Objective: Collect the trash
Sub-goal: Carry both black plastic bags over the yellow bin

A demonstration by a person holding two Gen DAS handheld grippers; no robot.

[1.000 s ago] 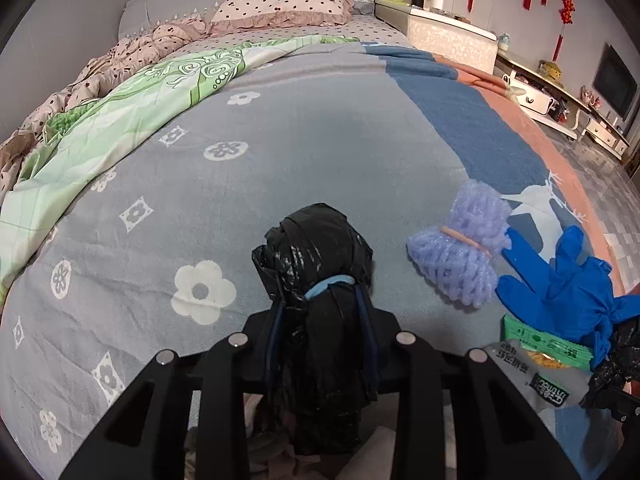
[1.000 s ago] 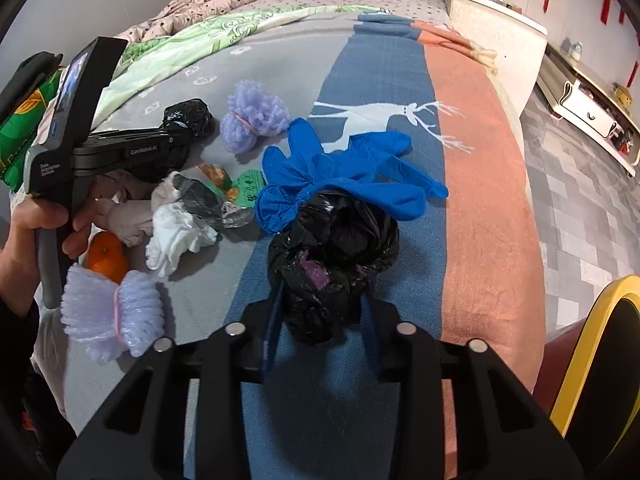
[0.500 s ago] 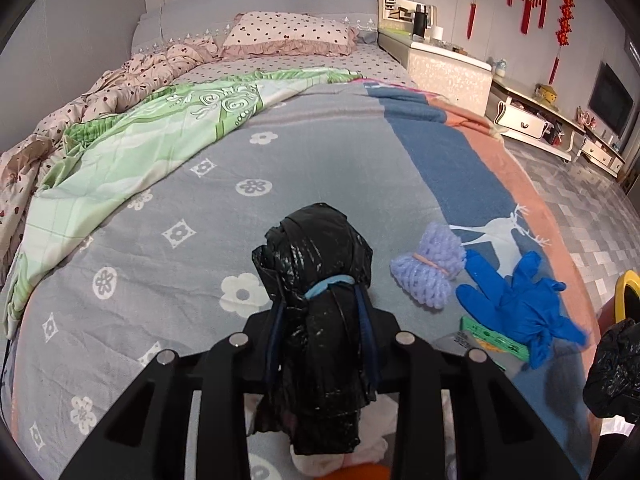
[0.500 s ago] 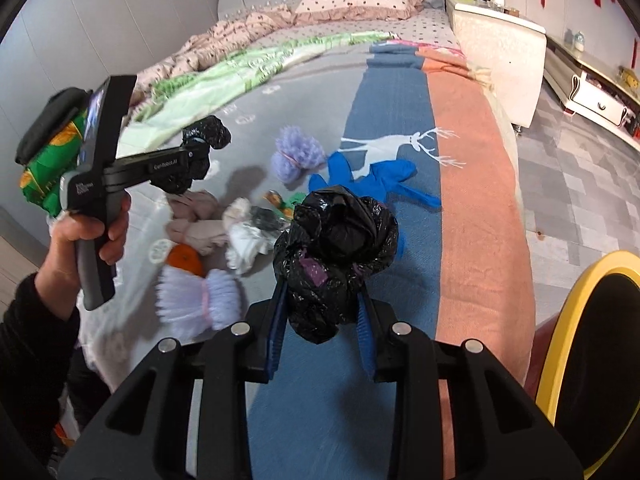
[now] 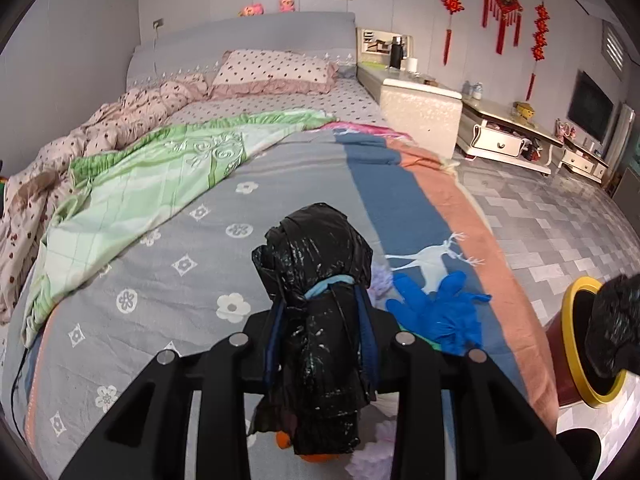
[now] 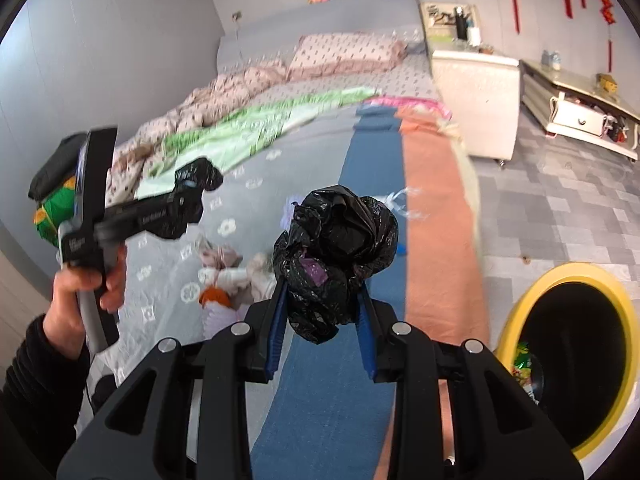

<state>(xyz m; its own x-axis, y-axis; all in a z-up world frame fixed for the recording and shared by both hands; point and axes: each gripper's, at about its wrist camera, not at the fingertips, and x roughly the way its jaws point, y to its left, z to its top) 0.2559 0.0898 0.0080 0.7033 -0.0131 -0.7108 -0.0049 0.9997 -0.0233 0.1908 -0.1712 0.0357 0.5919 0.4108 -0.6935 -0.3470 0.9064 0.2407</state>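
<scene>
My left gripper point(image 5: 322, 304) is shut on a tied black trash bag point(image 5: 316, 280) with a blue band, held above the bed. My right gripper point(image 6: 322, 292) is shut on a second crumpled black trash bag point(image 6: 336, 248), also lifted off the blanket. In the right wrist view the left gripper point(image 6: 200, 178) shows at the left, held by a person's hand point(image 6: 80, 292), its bag at the tip. A yellow-rimmed trash bin point(image 6: 576, 356) stands on the floor to the right of the bed. More trash lies on the blanket: a blue glove point(image 5: 440, 312), white tissues point(image 6: 224, 272), an orange peel point(image 6: 214, 296).
The grey flowered blanket point(image 5: 160, 280) with blue and orange stripes covers the bed. A green sheet point(image 5: 140, 184) and pillows lie farther back. A white bedside cabinet point(image 5: 420, 108) and low TV stand point(image 5: 508, 136) line the right side over a tiled floor point(image 5: 560, 220).
Both grippers have risen from the blanket with their black bags. The bed trash now looks smaller and lower, and the yellow bin has come into view at the right.
</scene>
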